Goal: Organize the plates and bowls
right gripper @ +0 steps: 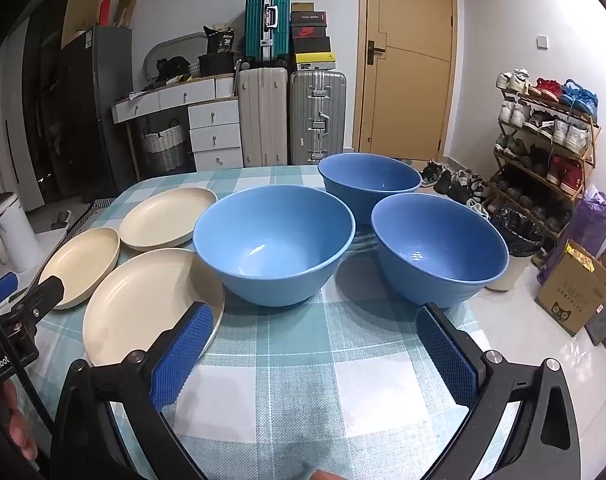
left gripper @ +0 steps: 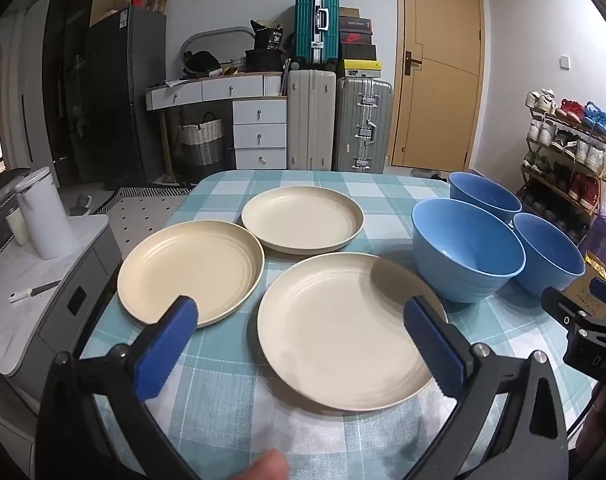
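Three cream plates lie flat and apart on the checked tablecloth (left gripper: 223,392): a near plate (left gripper: 343,332), a left plate (left gripper: 191,268) and a far plate (left gripper: 303,218). Three blue bowls stand upright to their right: a near-left bowl (right gripper: 273,240), a right bowl (right gripper: 439,248) and a far bowl (right gripper: 369,180). My left gripper (left gripper: 303,340) is open and empty, low over the near plate. My right gripper (right gripper: 315,344) is open and empty, just in front of the two nearer bowls. The near plate also shows in the right wrist view (right gripper: 143,304).
A white side unit (left gripper: 43,280) with a white kettle (left gripper: 47,216) stands left of the table. Suitcases (left gripper: 335,120), drawers and a door are behind. A shoe rack (right gripper: 543,140), a bin (right gripper: 515,248) and a cardboard box (right gripper: 571,292) stand right of the table.
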### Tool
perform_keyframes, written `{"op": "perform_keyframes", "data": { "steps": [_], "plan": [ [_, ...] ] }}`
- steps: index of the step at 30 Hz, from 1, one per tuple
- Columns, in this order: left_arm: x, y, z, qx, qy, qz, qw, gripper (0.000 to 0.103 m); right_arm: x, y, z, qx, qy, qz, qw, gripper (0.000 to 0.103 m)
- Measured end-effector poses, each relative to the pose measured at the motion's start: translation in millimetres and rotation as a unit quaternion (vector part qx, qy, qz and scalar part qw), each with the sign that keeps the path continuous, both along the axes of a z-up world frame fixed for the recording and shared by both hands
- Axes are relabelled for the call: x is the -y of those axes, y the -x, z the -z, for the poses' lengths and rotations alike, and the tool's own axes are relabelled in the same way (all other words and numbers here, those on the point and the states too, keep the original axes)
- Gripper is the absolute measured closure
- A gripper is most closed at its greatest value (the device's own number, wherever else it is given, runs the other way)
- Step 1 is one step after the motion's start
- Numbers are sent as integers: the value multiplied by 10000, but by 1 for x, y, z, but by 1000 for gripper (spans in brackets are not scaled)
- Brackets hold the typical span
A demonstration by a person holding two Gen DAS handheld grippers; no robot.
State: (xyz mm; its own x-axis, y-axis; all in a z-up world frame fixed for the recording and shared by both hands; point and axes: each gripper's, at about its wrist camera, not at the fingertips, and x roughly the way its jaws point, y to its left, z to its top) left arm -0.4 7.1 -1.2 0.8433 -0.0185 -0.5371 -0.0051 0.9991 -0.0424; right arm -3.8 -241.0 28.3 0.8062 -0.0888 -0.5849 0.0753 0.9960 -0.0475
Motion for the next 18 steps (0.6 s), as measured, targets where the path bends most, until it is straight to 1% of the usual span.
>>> {"op": "perform_keyframes", "data": {
  "steps": [6, 9, 18],
  "plan": [
    [3, 3, 0, -54, -12, 29, 10000, 0, -1, 0, 0, -14, -3, 7, 10000, 0],
    [3, -1, -1, -135, 56, 27, 9999, 0, 0, 0, 0, -38, -39, 6, 10000, 0],
    [1, 0, 0, -141, 20, 15, 9999, 0, 2, -1, 1, -57, -48, 18, 10000, 0]
  ]
}}
